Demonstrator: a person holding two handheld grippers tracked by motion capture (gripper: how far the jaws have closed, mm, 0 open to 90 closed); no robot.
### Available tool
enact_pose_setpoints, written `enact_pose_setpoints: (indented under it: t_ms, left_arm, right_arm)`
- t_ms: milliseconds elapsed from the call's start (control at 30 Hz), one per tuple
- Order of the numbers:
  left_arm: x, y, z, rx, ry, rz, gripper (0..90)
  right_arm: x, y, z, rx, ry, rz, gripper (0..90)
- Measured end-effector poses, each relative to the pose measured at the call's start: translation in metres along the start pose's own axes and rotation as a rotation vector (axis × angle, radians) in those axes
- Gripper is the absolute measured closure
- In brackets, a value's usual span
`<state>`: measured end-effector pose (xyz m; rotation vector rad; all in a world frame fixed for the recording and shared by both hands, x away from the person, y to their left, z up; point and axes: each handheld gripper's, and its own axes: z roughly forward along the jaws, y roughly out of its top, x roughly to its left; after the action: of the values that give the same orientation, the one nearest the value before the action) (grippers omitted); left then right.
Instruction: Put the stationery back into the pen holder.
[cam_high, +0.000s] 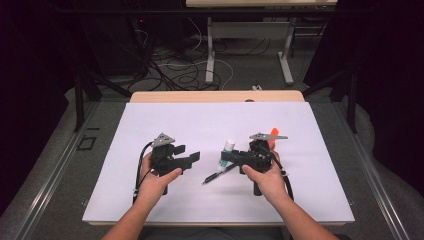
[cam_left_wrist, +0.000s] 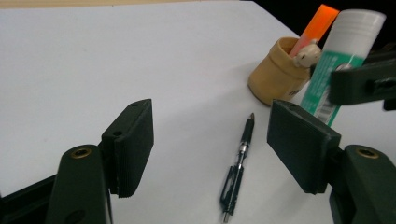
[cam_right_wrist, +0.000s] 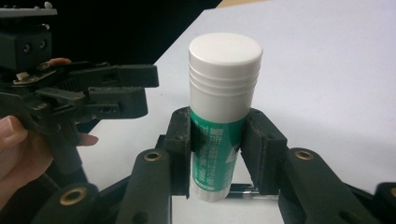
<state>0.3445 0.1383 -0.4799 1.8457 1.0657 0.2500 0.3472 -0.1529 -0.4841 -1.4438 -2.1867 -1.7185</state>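
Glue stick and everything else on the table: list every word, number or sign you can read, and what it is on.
Nothing can be read in full.
Glue stick, held in the right gripper: white print on the green label, too blurred to read.
Glue stick, left gripper view: a barcode on the label, digits too small to read.
Pen, cup, orange marker: no text visible.

Pen (cam_high: 218, 173) lies between both tongs; far table (cam_high: 200, 120) open.

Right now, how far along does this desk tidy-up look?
Done: an orange marker already stands in the tan holder. In hand: the right gripper is clamped on the glue stick, lifted. Left: the black pen lies on the white mat; the left gripper is open.
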Motion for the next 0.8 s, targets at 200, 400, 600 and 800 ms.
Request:
enact_pose_setpoints:
  t_ms: [200,400,600,800]
  left_arm:
    - [0.004,0.0,0.001,0.004,0.026,0.019,31.4]
    - [0.006,0.001,0.001,0.02,0.068,0.05,31.2]
    - [0.008,-0.002,0.003,0.039,0.117,0.054,27.2]
    - [0.01,-0.002,0.004,0.036,0.118,0.048,19.3]
  right_arm:
    - [-0.003,0.009,-0.013,-0.038,-0.053,-0.042,65.4]
    - [-0.008,0.019,-0.028,-0.083,-0.122,-0.083,65.5]
    - [-0.016,0.027,-0.042,-0.137,-0.181,-0.108,65.5]
    - [-0.025,0.033,-0.055,-0.176,-0.23,-0.115,65.5]
